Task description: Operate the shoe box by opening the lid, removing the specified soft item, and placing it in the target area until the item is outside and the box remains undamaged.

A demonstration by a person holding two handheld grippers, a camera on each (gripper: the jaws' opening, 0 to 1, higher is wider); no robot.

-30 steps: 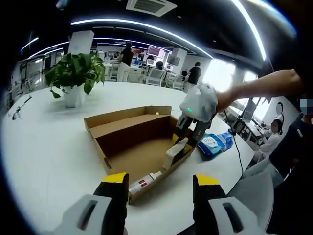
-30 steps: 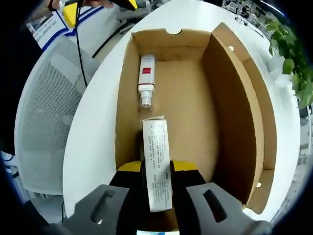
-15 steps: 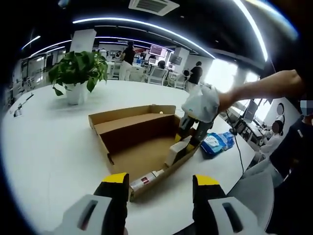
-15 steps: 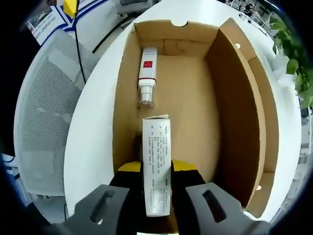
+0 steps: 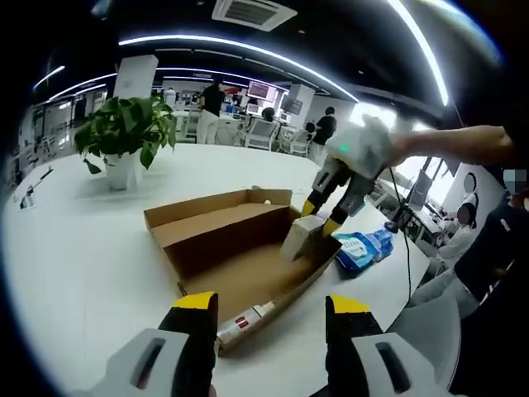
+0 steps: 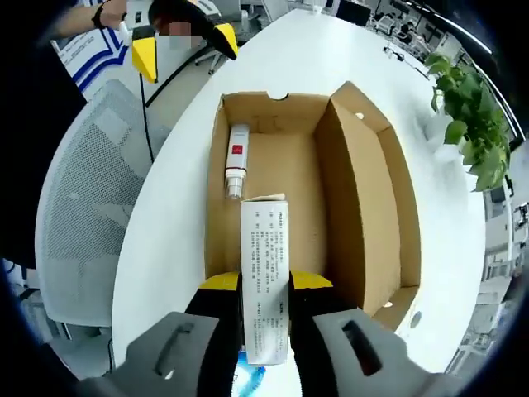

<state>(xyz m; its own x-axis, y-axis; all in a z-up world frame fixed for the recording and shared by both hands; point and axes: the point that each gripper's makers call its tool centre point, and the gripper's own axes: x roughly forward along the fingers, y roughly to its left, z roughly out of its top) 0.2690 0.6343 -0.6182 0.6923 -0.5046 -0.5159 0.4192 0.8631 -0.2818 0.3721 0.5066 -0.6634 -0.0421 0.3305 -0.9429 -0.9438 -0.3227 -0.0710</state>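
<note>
The open cardboard shoe box [image 5: 216, 237] lies on the white table with its lid [image 6: 374, 178] folded back. My right gripper [image 6: 264, 283] is shut on a white printed carton [image 6: 266, 236] and holds it up above the box's near end. In the left gripper view that gripper [image 5: 322, 217] comes in from the right with the carton [image 5: 297, 237] over the box's far corner. A red-and-white tube [image 6: 235, 161] lies along the box's inner wall. My left gripper [image 5: 273, 306] stands open and empty, short of the box.
A blue-and-white packet [image 5: 359, 248] lies on the table beside the box. A potted plant [image 5: 124, 136] stands at the far left. A grey mesh chair [image 6: 74, 215] sits by the table edge. People stand in the office behind.
My right gripper has lifted the white carton up and out of the box, so the box looks smaller below it. The left gripper has barely moved.
</note>
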